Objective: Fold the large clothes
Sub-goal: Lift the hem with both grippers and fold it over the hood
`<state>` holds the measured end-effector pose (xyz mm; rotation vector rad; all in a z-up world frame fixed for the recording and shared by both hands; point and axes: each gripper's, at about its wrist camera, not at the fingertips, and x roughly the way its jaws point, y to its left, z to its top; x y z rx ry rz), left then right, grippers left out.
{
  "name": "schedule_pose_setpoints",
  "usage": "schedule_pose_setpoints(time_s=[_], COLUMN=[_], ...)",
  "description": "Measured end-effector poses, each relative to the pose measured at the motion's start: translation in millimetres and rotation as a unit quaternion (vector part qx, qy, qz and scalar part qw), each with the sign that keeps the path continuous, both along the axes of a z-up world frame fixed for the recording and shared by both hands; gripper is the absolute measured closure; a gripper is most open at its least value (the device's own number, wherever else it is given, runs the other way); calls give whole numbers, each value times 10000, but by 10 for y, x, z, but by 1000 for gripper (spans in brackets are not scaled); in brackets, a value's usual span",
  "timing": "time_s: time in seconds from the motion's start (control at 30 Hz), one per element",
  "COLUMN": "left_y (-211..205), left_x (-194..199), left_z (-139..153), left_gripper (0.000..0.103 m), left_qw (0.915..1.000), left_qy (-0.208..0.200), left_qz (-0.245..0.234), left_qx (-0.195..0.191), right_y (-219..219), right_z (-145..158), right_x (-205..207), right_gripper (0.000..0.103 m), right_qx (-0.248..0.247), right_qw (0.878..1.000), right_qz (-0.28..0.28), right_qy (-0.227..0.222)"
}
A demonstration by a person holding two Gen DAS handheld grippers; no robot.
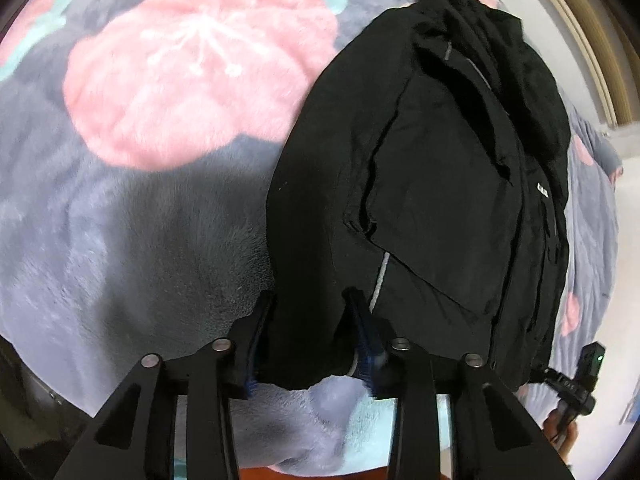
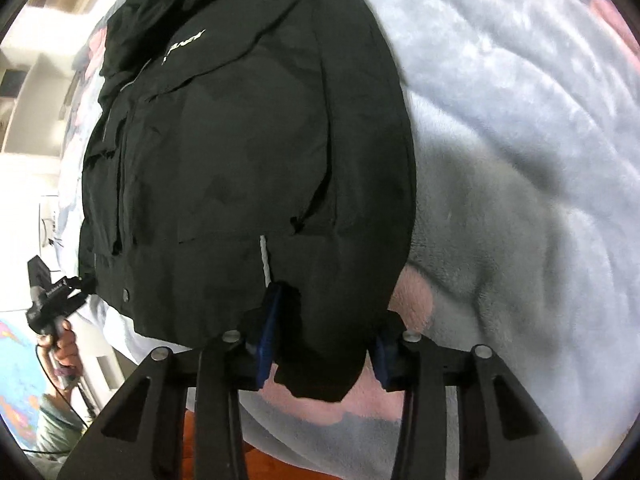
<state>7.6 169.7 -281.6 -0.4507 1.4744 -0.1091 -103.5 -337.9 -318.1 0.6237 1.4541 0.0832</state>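
Observation:
A black jacket [image 1: 432, 184] lies folded lengthwise on a plush grey blanket [image 1: 120, 220] with pink flowers. It also fills the right wrist view [image 2: 248, 152], with a white logo near its chest. My left gripper [image 1: 314, 320] stands open with the jacket's near hem corner between its fingers. My right gripper [image 2: 326, 320] stands open with the other hem corner between its fingers. The right gripper also shows in the left wrist view [image 1: 576, 384] at the hem's far end, and the left gripper shows in the right wrist view [image 2: 52, 292], held by a hand.
The blanket [image 2: 520, 160] covers a bed. A pale wall and a wooden frame [image 1: 592, 40] lie past the jacket. A red-brown floor strip [image 2: 328, 468] shows below the bed's near edge. White furniture [image 2: 24, 120] stands at the left.

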Motion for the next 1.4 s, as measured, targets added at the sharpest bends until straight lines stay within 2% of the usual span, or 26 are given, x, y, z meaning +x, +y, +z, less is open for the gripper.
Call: schedule_pose_setpoints(time_s=[0.13,0.17,0.23,0.27,0.3,0.37,0.53,0.67,0.83,0.93,1.03,1.17,1.23,1.3,1.4], left_y=[-58,-76,-143,-173,-207,-246,-223,-280,-293,-339,-382,-477,-552,-639,-804], left_x=[35,37,64,72,90,125,312,615,1141,1568,2035,2707,2982,3331,3748], left_z=[-75,-63,-3,45,115,214,613,1039,1634,1941,2080,2073,1983,1751,1341], left_gripper=[55,58,76,90,91,93,93,93,93,93,93,93,93,92,86], left_qw=[9999,9999,9998,9998,9997,9994,9965,9893,9731,9642,9594,9590,9611,9664,9768], left_qy=[90,69,-19,-78,-138,-234,-728,-1255,-2015,-2407,-2584,-2678,-2631,-2466,-2108], left_qz=[91,84,-25,-94,-141,-205,-151,-287,-473,-594,-604,-515,-428,-295,-166], left_qx=[71,110,188,153,170,173,-394,-682,-1011,-939,-952,-773,-723,-666,-352], right_y=[27,36,109,117,128,147,149,119,-22,-97,-179,-360,-457,-557,-665], right_z=[-60,-31,62,123,197,328,847,1280,1855,2101,2252,2216,2069,1867,1470], right_x=[65,71,98,94,90,120,261,527,1078,1519,1994,2599,2980,3289,3728], right_gripper=[57,59,69,71,80,84,87,88,88,88,88,88,88,87,82], right_qx=[-8,-97,-287,-367,-445,-562,-624,-620,-642,-766,-923,-1078,-1112,-1096,-873], right_qw=[10000,9999,9993,9989,9983,9973,9939,9896,9781,9717,9671,9653,9675,9707,9782], right_qz=[75,124,225,253,283,307,230,34,-210,-320,-430,-574,-707,-817,-1097], right_qy=[43,4,-111,-168,-236,-366,-875,-1301,-1969,-2210,-2332,-2309,-2159,-1976,-1530])
